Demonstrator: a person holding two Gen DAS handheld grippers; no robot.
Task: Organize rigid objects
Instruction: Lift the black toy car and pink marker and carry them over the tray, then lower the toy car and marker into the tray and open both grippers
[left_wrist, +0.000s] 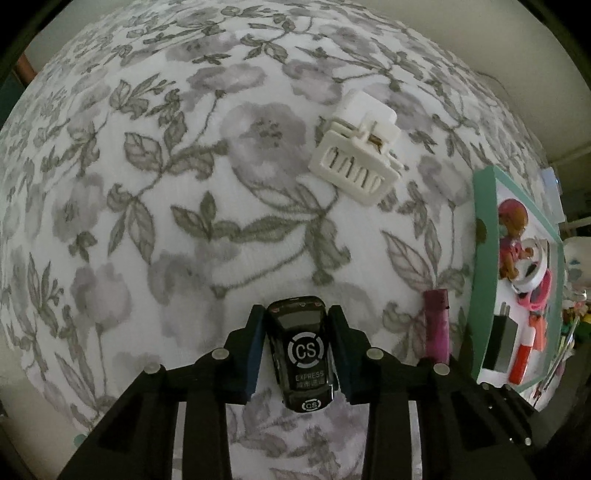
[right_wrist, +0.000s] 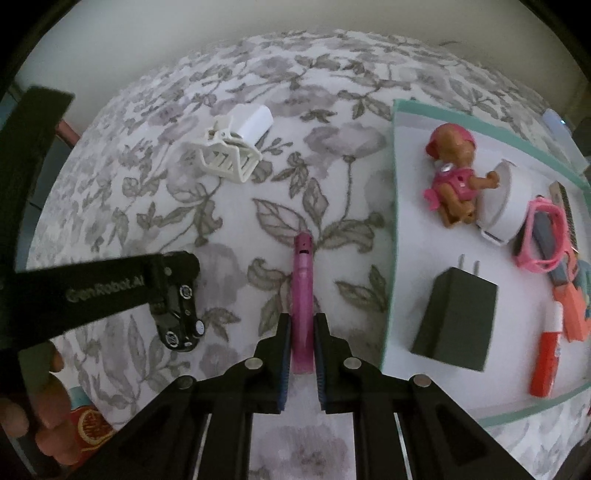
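Both hands work at once, each taking one loose thing towards the tray (right_wrist: 391, 236), where the sorted toys, a doll (right_wrist: 452, 173) and a charger (right_wrist: 456, 317) already lie. The left gripper (left_wrist: 297, 347) has its fingers around the black toy car (left_wrist: 303, 350), gripping its sides. The right gripper (right_wrist: 302, 343) is closed on the pink lighter (right_wrist: 303, 291), just left of the tray. The white clip (right_wrist: 236, 151) waits farther from the tray on the flowered cloth (right_wrist: 258, 92), untouched

Left of the tray (right_wrist: 397, 206) lies the lighter (right_wrist: 303, 295), then the car (right_wrist: 179, 314); the clip (right_wrist: 236, 147) lies beyond.
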